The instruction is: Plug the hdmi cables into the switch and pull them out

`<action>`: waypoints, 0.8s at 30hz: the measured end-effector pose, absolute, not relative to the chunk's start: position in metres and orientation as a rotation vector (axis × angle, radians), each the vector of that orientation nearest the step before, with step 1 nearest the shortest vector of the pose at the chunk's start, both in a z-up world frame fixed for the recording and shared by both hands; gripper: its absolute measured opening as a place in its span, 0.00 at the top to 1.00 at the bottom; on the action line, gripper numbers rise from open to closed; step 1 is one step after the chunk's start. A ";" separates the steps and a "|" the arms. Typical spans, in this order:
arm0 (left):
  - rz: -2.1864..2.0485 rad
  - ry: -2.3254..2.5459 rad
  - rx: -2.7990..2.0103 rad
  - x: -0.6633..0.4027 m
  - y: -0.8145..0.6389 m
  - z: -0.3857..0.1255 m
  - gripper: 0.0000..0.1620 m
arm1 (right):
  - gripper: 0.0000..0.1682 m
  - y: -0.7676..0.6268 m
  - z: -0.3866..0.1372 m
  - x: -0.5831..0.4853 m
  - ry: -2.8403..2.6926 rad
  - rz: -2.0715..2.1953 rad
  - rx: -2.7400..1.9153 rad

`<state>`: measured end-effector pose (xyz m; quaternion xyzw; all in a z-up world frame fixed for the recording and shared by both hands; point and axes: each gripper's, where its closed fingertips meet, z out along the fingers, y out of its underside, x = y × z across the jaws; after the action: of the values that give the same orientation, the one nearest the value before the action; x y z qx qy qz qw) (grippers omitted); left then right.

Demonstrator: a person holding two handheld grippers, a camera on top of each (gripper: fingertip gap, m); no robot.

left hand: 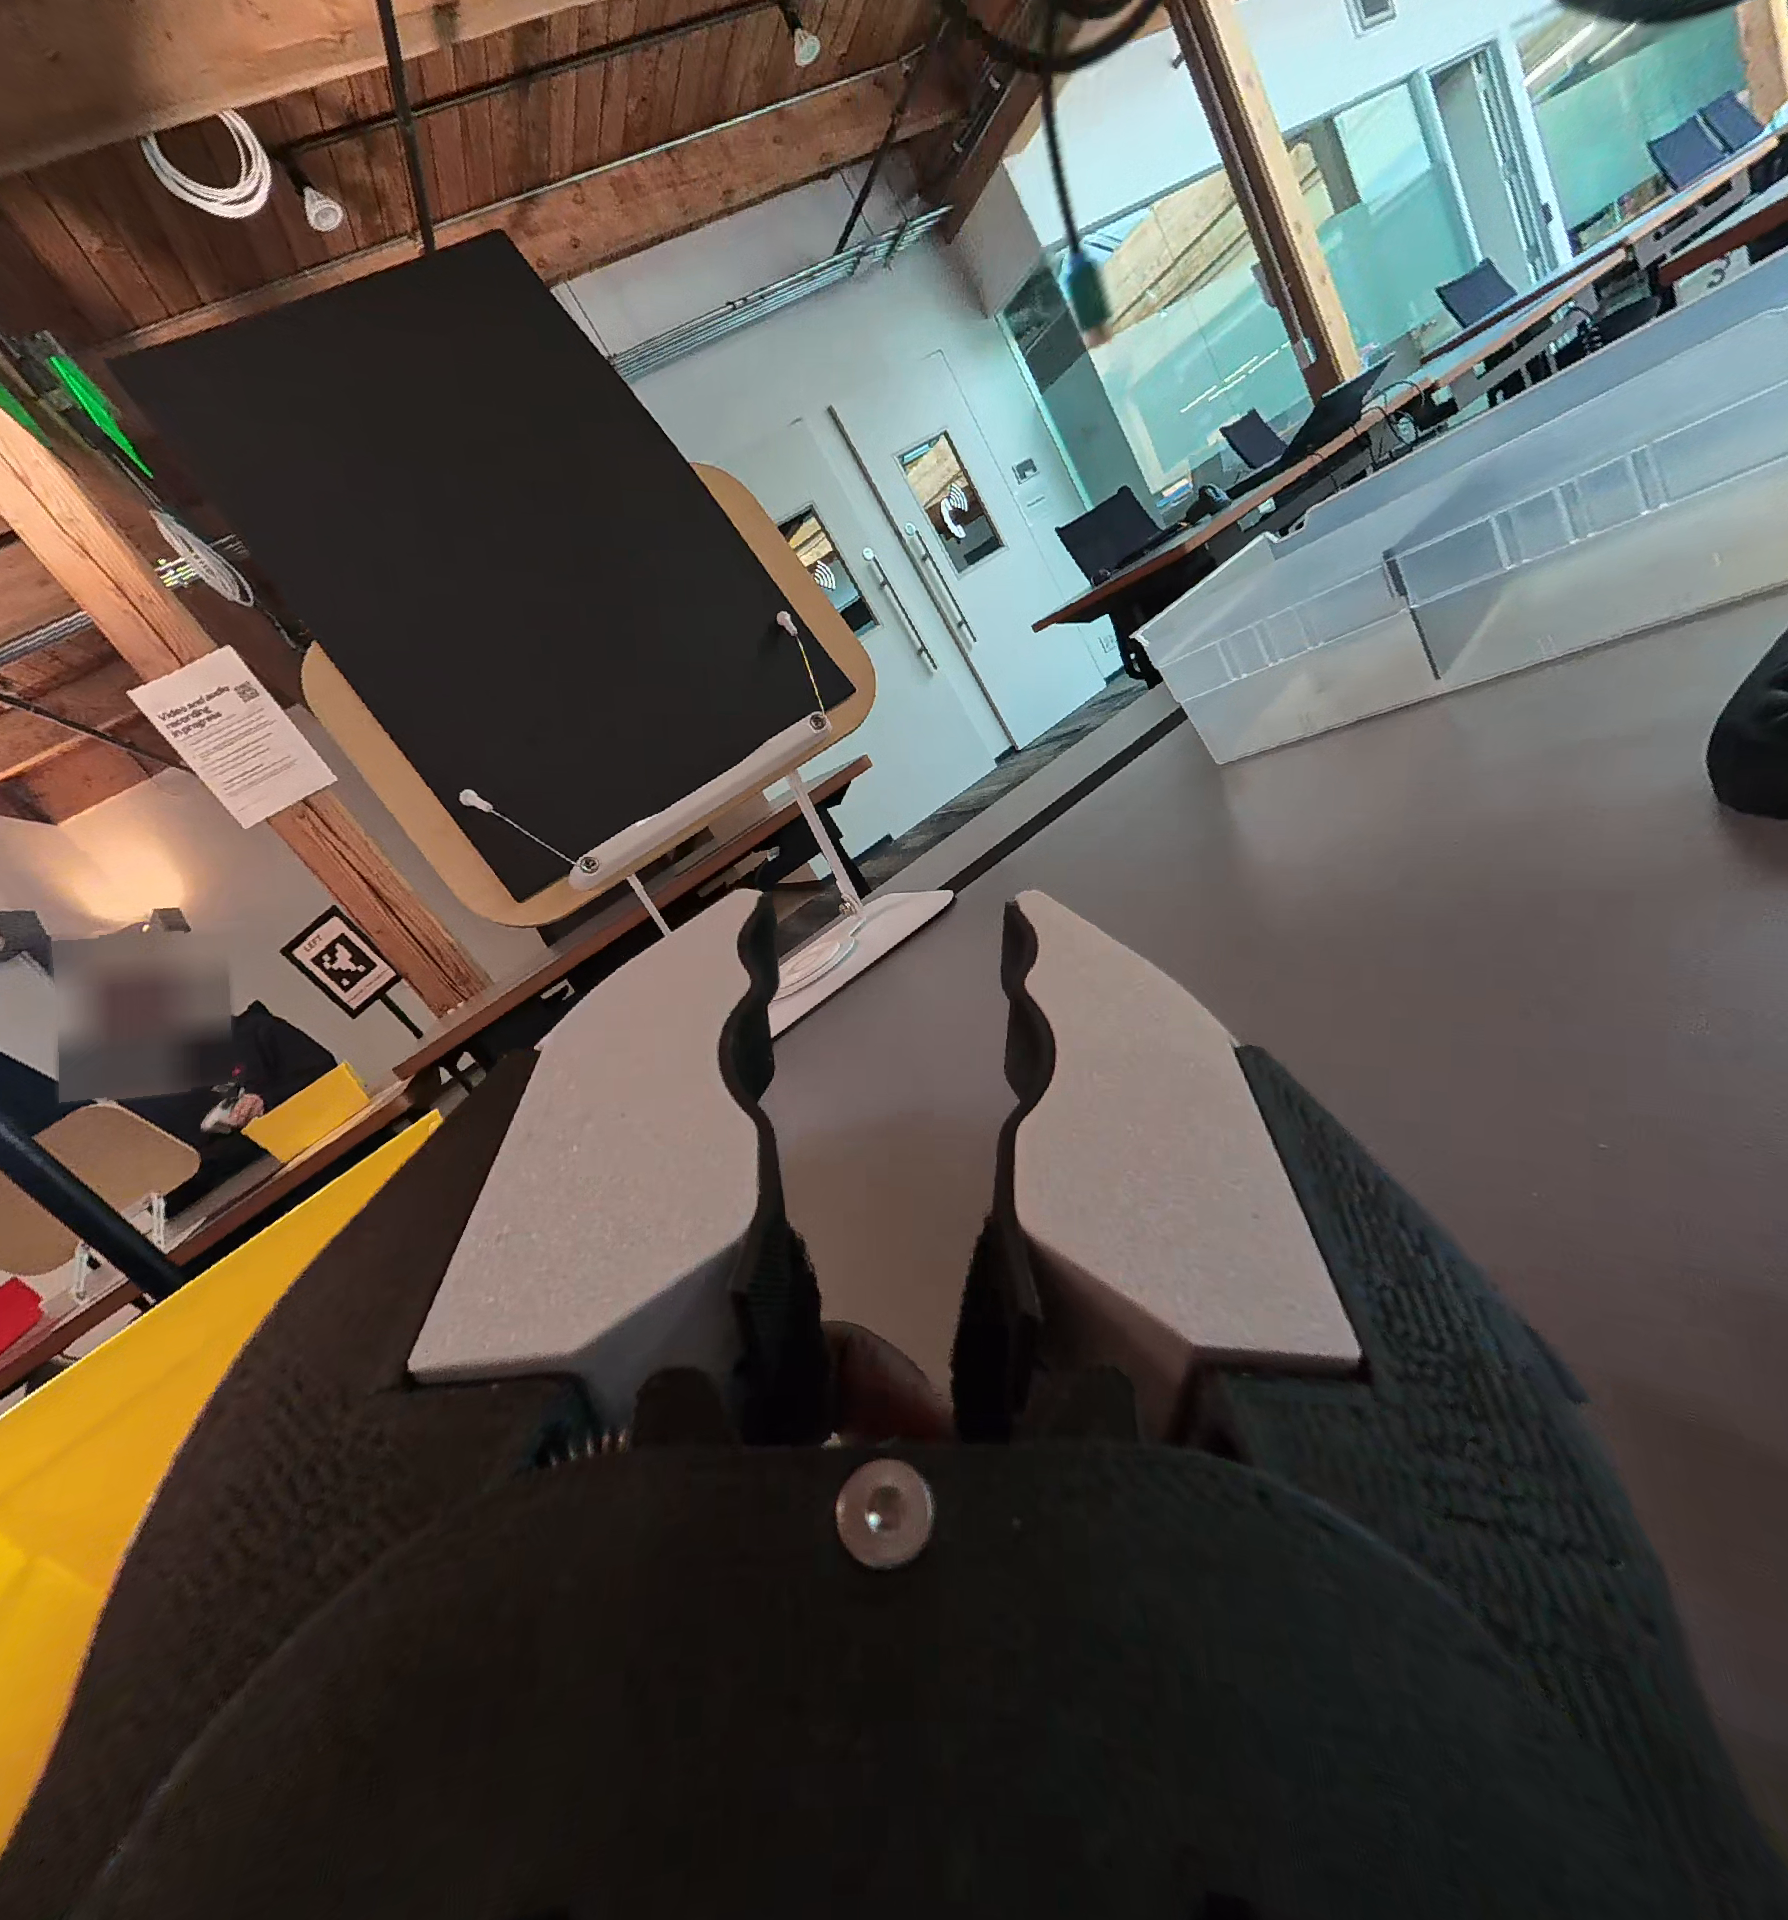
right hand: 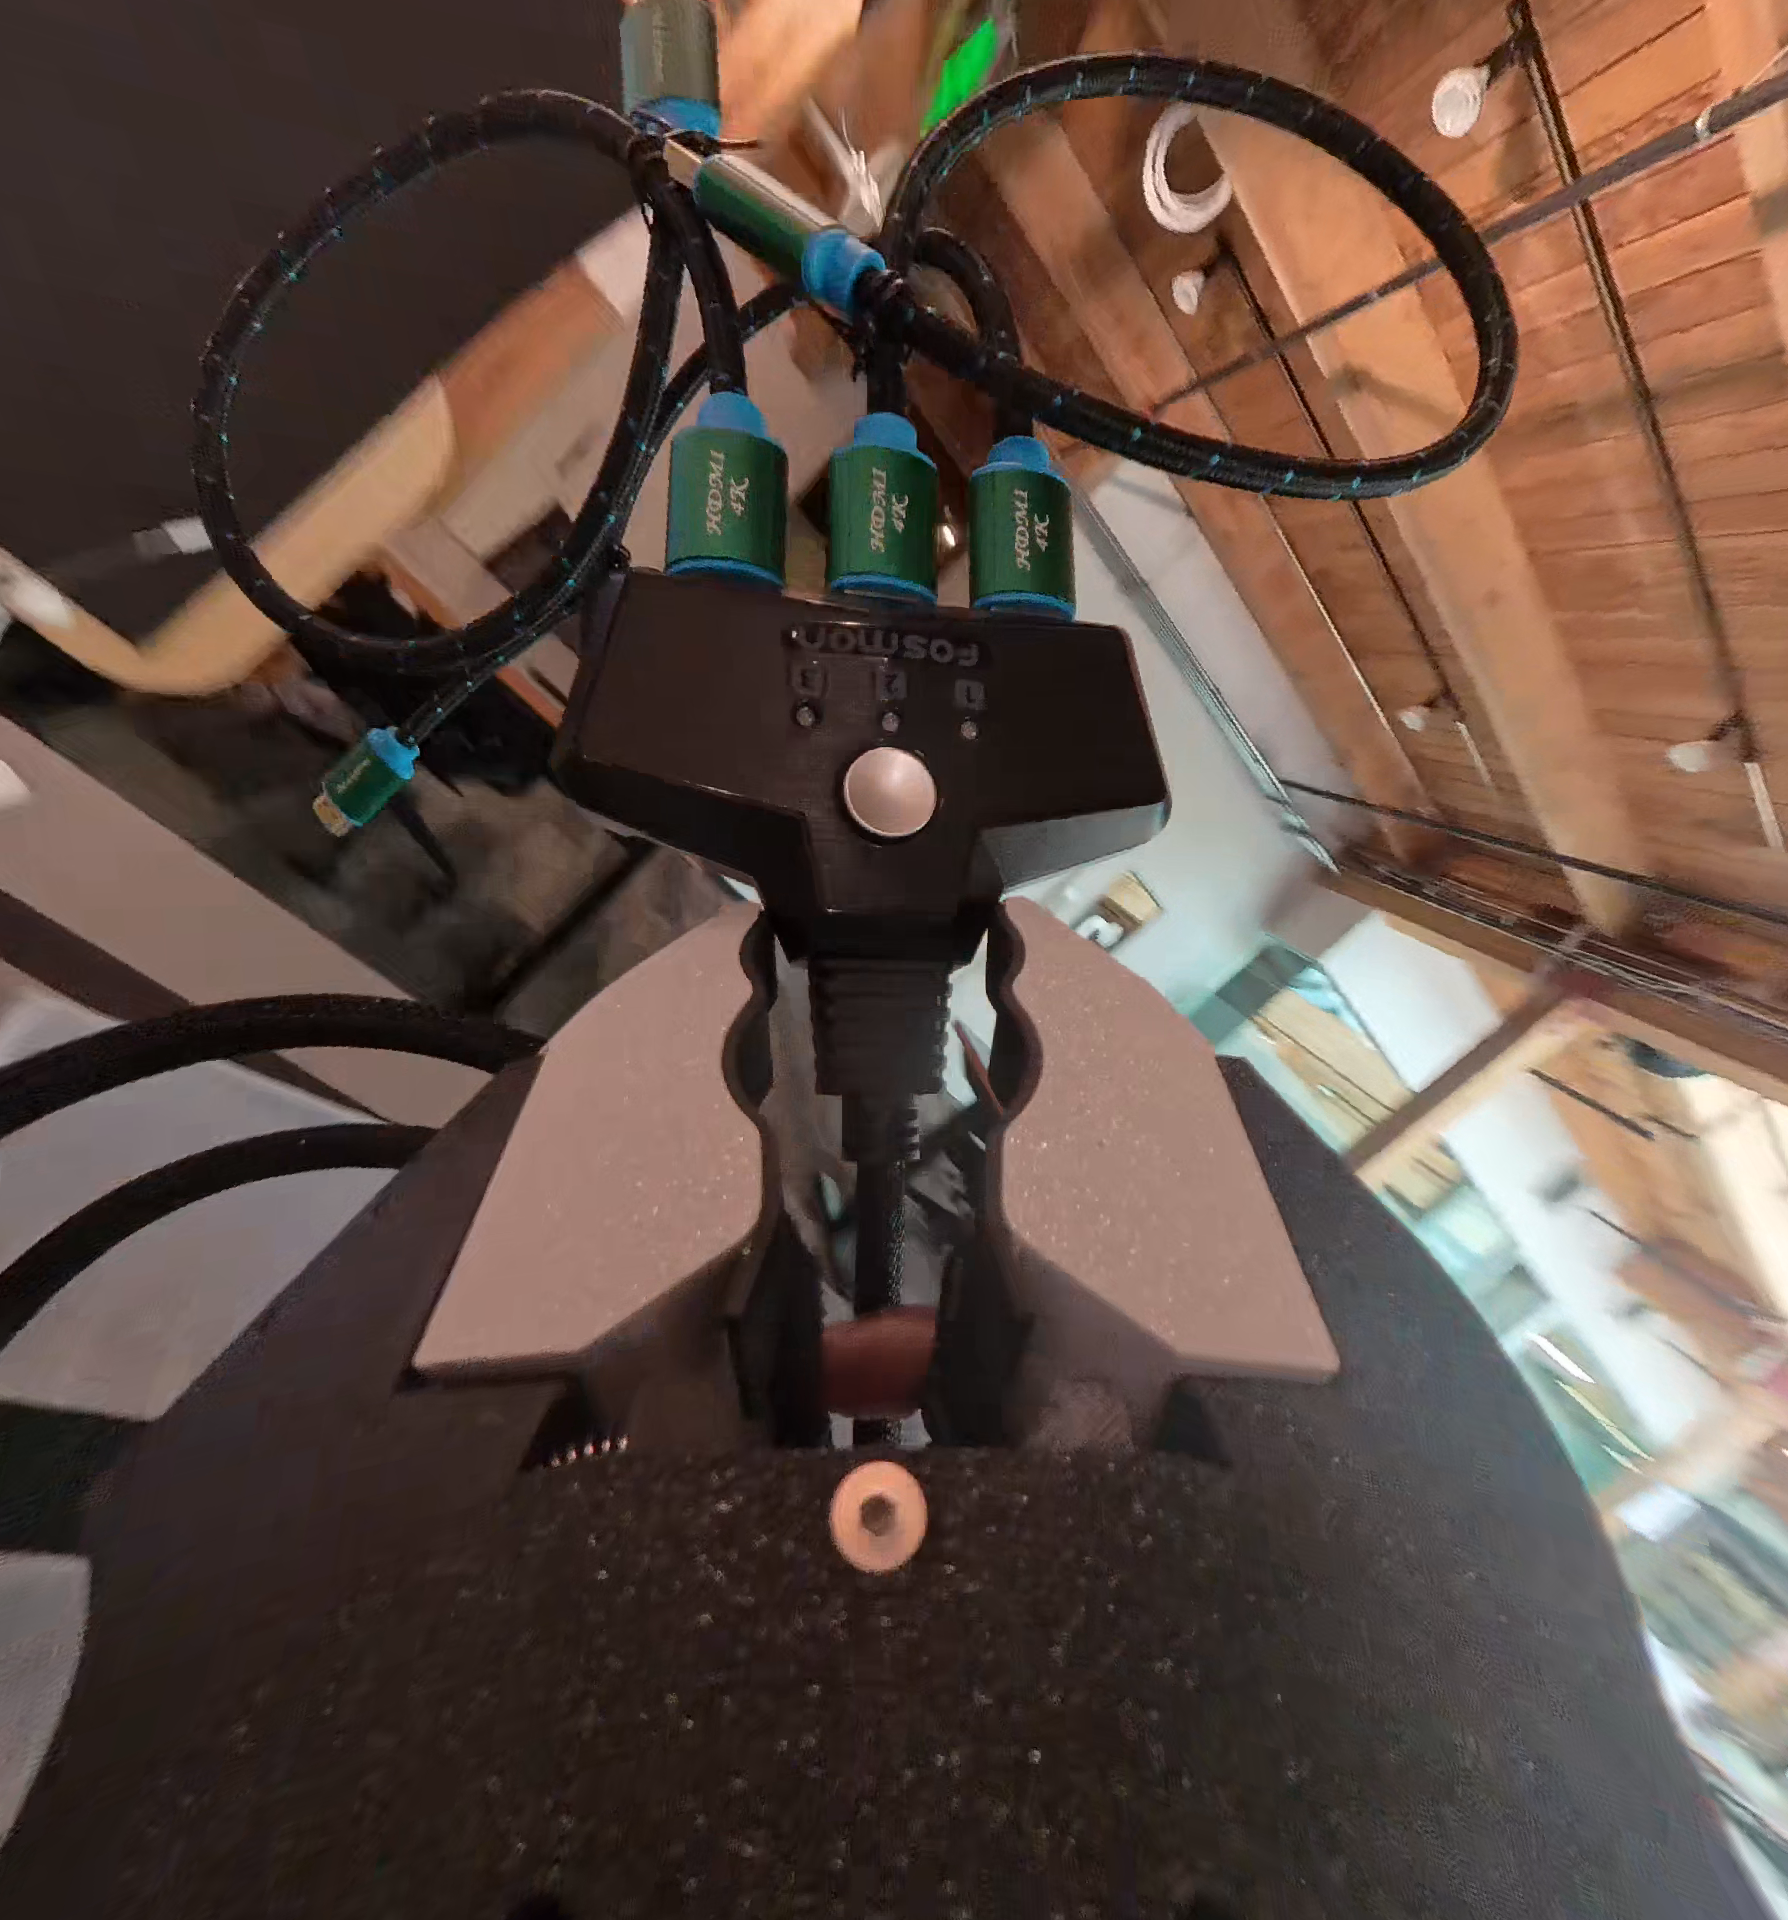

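My right gripper (right hand: pixel 882 945) is shut on the narrow neck of the black HDMI switch (right hand: pixel 869 727) and holds it up in the air toward the wooden ceiling. Three green plugs (right hand: pixel 724 499) (right hand: pixel 882 520) (right hand: pixel 1023 530) with blue collars sit side by side in the switch's ports. Their black braided cables (right hand: pixel 1389 177) loop above it, and loose green plug ends (right hand: pixel 360 779) (right hand: pixel 755 208) hang free. My left gripper (left hand: pixel 885 935) is open and empty, low over the grey-brown table (left hand: pixel 1285 1039). A blurred plug on a cable (left hand: pixel 1082 291) dangles high above it.
Clear plastic bins (left hand: pixel 1441 623) stand on the table at the right. A black board on a white stand (left hand: pixel 474 540) is ahead on the left. A yellow bin (left hand: pixel 90 1455) lies at the near left. A black textured object (left hand: pixel 1783 727) sits at the right edge. The gap from one gripper's tips to the other's is roughly 55 cm.
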<state>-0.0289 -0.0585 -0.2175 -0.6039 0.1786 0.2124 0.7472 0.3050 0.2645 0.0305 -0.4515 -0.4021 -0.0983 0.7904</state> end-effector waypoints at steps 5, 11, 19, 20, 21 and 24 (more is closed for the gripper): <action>0.495 0.441 -1.339 -0.024 -0.056 -0.223 0.74 | 0.78 0.290 -0.005 0.330 -0.884 -0.353 -1.080; 0.475 0.414 -1.334 -0.026 -0.057 -0.220 0.74 | 0.78 0.318 -0.061 0.327 -0.846 -0.410 -1.077; 0.475 0.420 -1.339 -0.025 -0.056 -0.221 0.74 | 0.78 0.343 -0.159 0.294 -0.971 -0.316 -1.272; 0.474 0.419 -1.339 -0.026 -0.056 -0.221 0.74 | 0.78 0.346 -0.167 0.293 -0.974 -0.303 -1.296; 0.474 0.420 -1.339 -0.025 -0.056 -0.221 0.74 | 0.79 0.348 -0.173 0.291 -0.968 -0.275 -1.314; 0.476 0.424 -1.340 -0.025 -0.056 -0.221 0.74 | 0.81 0.354 -0.197 0.285 -0.992 -0.164 -1.402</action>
<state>-0.0247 -0.0557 -0.2213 -0.6102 0.1930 0.2166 0.7372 0.2854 0.3536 -0.1971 -0.6173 -0.4368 -0.0723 0.6503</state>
